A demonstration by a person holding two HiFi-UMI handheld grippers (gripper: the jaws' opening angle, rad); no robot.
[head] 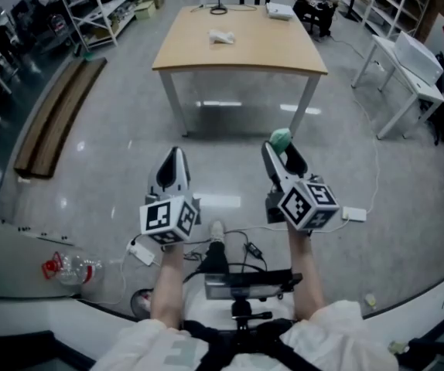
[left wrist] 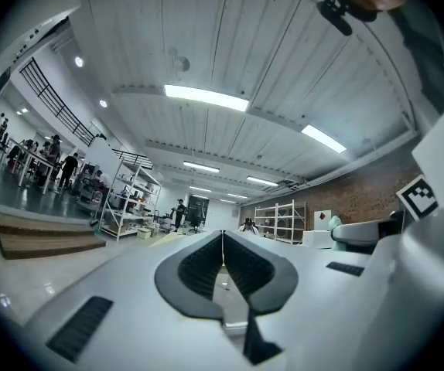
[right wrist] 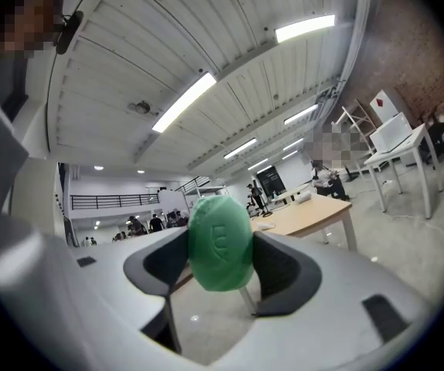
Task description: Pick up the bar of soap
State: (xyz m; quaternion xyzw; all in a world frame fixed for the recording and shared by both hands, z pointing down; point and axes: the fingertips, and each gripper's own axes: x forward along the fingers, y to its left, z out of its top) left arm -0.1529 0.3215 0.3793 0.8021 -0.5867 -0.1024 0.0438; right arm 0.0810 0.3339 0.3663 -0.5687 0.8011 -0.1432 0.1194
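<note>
Right gripper [head: 281, 148] — jaws clamped on either side of the green bar of soap [right wrist: 220, 243], an oval held upright in the air above the grey floor [head: 106, 168], near the wooden table [head: 237, 41] but short of it. Left gripper [left wrist: 222, 236] — jaws closed together, nothing between them.

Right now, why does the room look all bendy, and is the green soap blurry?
Right gripper view: a wide lens curves the ceiling boards; the soap looks sharp, its stamped mark showing. Left gripper view: same bending, with dark corners round the picture. Head view: bright streaks of light glare off the shiny floor, and the table edges bow.
</note>
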